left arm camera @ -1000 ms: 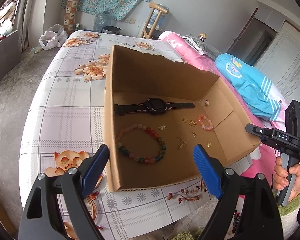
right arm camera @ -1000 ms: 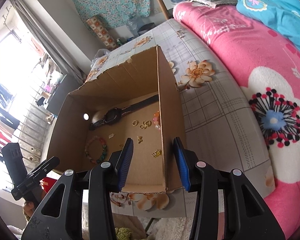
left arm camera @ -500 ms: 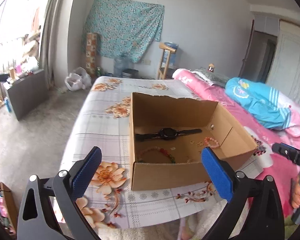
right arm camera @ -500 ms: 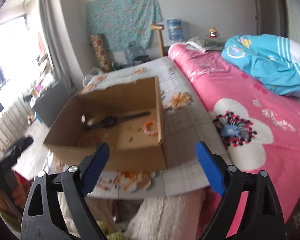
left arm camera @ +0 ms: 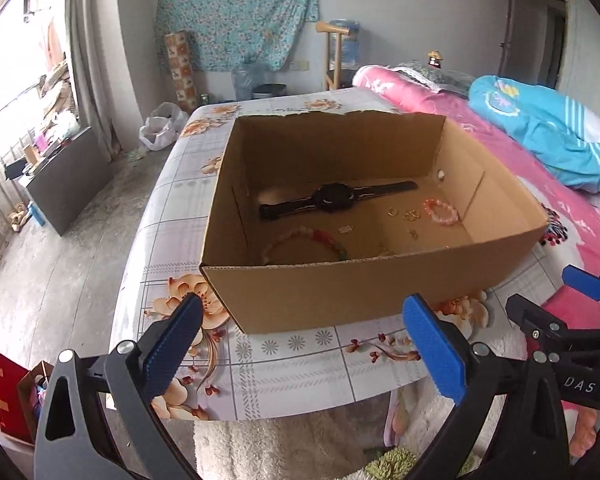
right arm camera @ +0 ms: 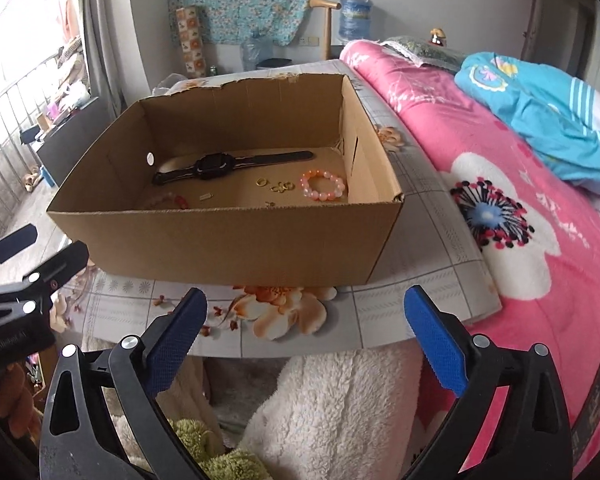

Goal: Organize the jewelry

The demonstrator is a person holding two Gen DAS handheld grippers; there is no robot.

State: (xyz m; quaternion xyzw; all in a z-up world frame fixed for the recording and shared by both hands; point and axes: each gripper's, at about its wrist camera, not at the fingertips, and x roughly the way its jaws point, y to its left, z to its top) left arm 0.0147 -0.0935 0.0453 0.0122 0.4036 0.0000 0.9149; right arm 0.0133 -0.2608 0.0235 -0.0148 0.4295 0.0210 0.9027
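Both grippers pulled back from the box (left arm camera: 360,292) since a second ago, left gripper (left arm camera: 304,344) and right gripper (right arm camera: 306,330) jaws wide apart, empty; watch (right arm camera: 216,166), bracelets (right arm camera: 324,185) inside at 12 o'clock, sorting likely finished.

Walls are pale grey. A floral cloth (left arm camera: 236,12) hangs on the far wall, with a patterned column (left arm camera: 181,66) and a water jug (right arm camera: 355,13) standing below it. The floor (left arm camera: 60,240) is bare grey concrete. Daylight enters through a barred window (left arm camera: 4,64) at left, beside a grey curtain (left arm camera: 88,56). A bed (right arm camera: 500,184) with pink floral bedding and a blue blanket (right arm camera: 540,108) lies at right. The tabletop (left arm camera: 172,208) carries a flower-print cover.
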